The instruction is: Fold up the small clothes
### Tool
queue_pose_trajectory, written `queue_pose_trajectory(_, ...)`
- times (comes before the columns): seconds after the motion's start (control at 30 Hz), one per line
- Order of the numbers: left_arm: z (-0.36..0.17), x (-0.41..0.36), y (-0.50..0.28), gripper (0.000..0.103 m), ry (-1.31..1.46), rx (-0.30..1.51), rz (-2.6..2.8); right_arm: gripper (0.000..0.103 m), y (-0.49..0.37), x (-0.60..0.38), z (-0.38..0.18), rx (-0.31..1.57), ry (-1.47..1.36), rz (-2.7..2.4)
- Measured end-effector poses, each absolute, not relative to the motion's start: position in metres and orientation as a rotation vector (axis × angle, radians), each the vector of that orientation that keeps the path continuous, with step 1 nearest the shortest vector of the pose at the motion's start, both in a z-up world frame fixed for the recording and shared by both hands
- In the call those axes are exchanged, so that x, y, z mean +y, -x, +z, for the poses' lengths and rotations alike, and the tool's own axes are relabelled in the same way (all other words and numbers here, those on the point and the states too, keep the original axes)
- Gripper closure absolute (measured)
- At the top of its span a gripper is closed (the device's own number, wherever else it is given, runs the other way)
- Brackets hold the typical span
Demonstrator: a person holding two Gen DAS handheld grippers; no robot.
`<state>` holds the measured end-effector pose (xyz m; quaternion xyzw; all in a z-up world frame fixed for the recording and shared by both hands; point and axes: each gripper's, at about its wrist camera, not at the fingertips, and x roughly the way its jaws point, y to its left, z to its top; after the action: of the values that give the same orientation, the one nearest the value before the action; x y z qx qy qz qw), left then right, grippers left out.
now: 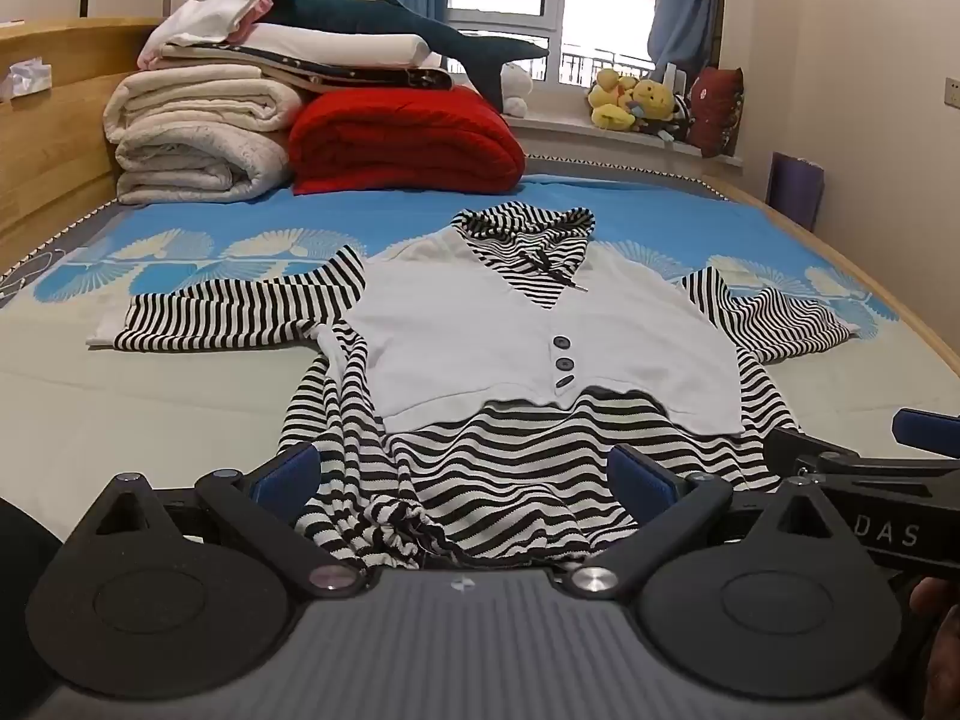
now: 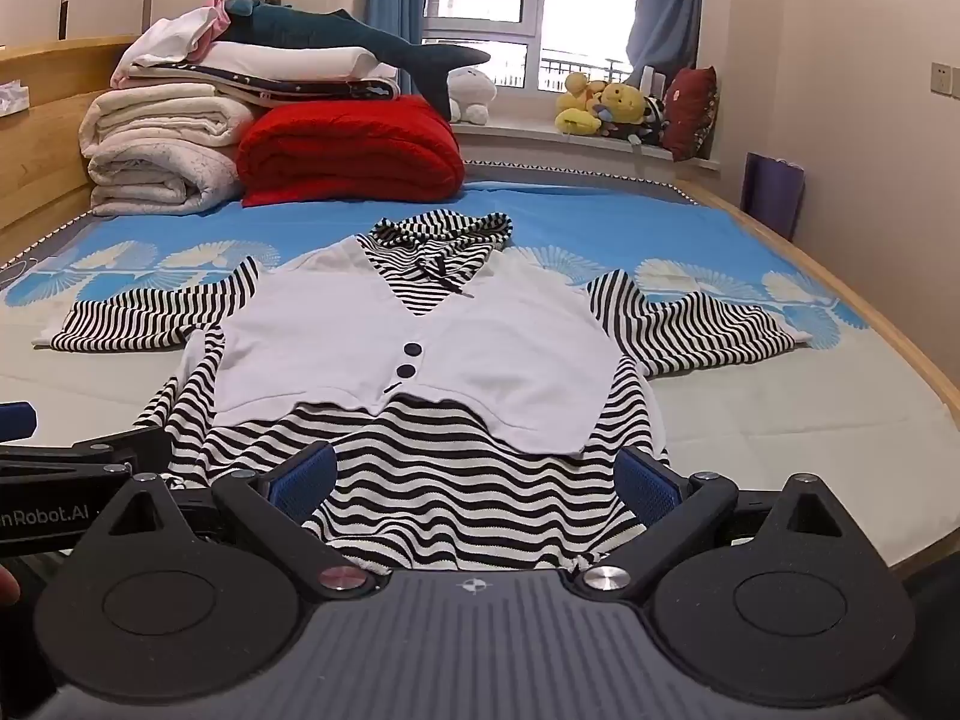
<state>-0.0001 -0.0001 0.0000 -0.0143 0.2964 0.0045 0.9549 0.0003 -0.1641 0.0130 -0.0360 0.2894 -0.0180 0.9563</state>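
We look along two sets of tongs toward a small hooded garment (image 1: 540, 360) spread flat on a bed (image 1: 180, 396), front up, hood at twelve o'clock and hem at six. It is black-and-white striped with a white vest panel (image 2: 372, 354) over the chest (three dark buttons run down its middle), and its sleeves reach out toward nine and three o'clock.

Our left tongs (image 1: 462, 474) stand wide open over the crumpled left part of the hem, gripping nothing. Our right tongs (image 2: 477, 477) are likewise spread wide over the right part of the hem, pads apart from each other with striped cloth showing between them.

Beyond the garment, at about eleven o'clock, sit a folded red blanket (image 1: 408, 138) and stacked cream blankets (image 1: 198, 132), with a plush shark (image 1: 384, 18) on top. Yellow soft toys (image 2: 606, 105) line the windowsill at one o'clock.
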Motion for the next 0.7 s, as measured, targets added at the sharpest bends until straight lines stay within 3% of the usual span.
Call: queue_pose_trajectory(0.7,0.0064,0.0013,0.0007,0.001,0.033,0.589,0.004,0.005,-0.0026,-0.1659,0.0127,0.574,0.059,-0.036)
